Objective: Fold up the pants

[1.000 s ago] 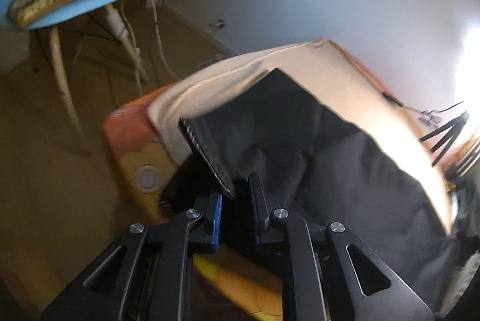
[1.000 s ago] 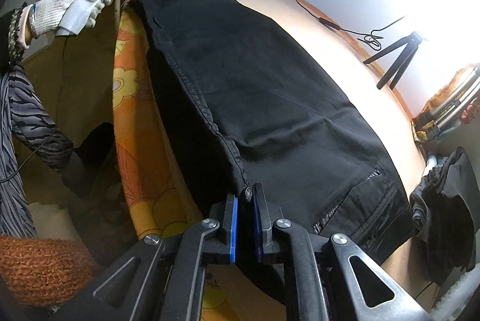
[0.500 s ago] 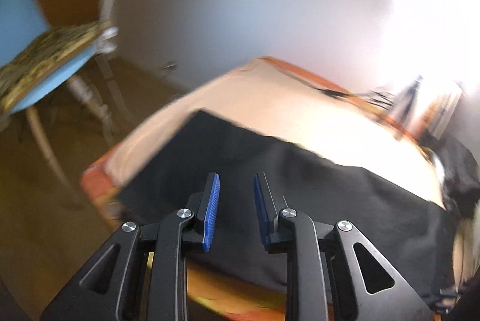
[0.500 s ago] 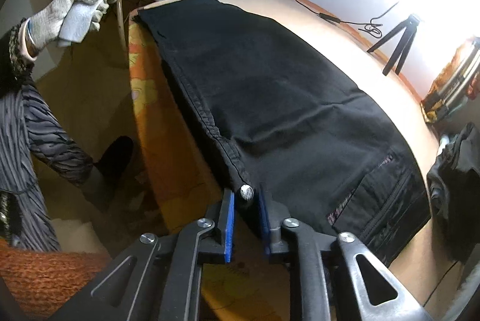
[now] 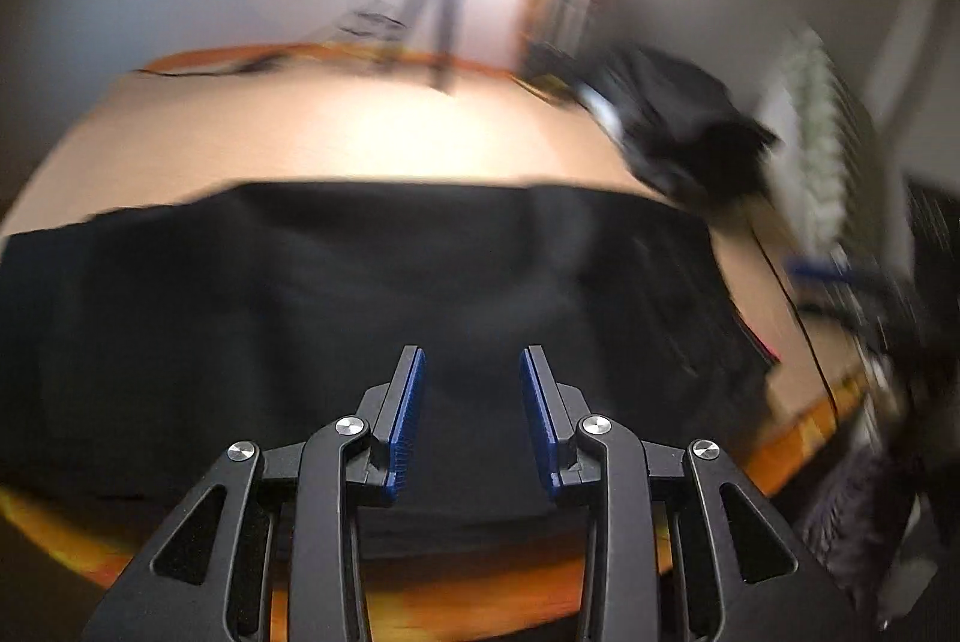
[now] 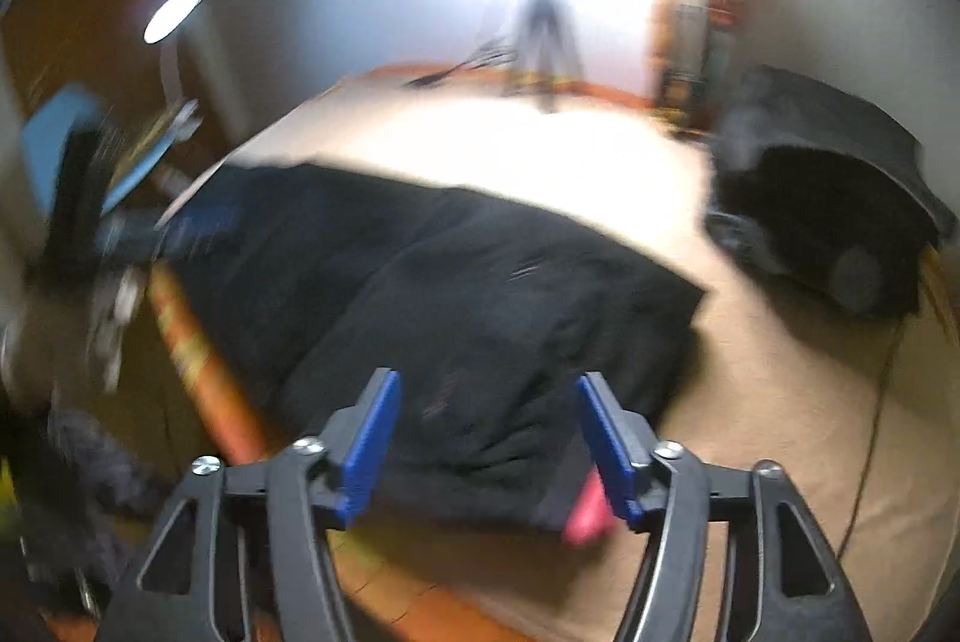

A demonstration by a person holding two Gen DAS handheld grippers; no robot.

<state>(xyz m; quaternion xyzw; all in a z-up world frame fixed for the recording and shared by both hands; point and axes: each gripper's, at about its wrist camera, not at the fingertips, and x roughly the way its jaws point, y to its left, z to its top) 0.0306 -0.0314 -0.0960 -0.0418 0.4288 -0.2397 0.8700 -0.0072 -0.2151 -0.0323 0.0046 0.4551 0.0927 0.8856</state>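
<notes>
Left wrist view is smeared with motion, but the black pants (image 5: pixel 360 294) are plain enough: they lie spread across the near part of the tan table top (image 5: pixel 336 132), running from the left edge almost to the right, with their near edge hanging toward the orange patterned cloth (image 5: pixel 798 438) that drapes the table's near side. The left gripper (image 5: pixel 472 372) hangs above the dark cloth with its blue pads apart and opening further; nothing sits between them and they press on nothing. On the far right of the table a second dark bundle of clothing (image 5: pixel 690 132) lies heaped, and a small tripod (image 5: pixel 441 18) stands at the far edge under a glaring light. From the right wrist the pants (image 6: pixel 468 294) show as a thick folded layer, the upper fold lying over the lower, with a pink scrap (image 6: pixel 591 513) peeping out at the near corner. The right gripper (image 6: pixel 486 384) is released too, its pads spread wide and widening, held over the near end of the fold without gripping it. The other dark clothing (image 6: pixel 840 198) sits to the far right, apart from the pants.
</notes>
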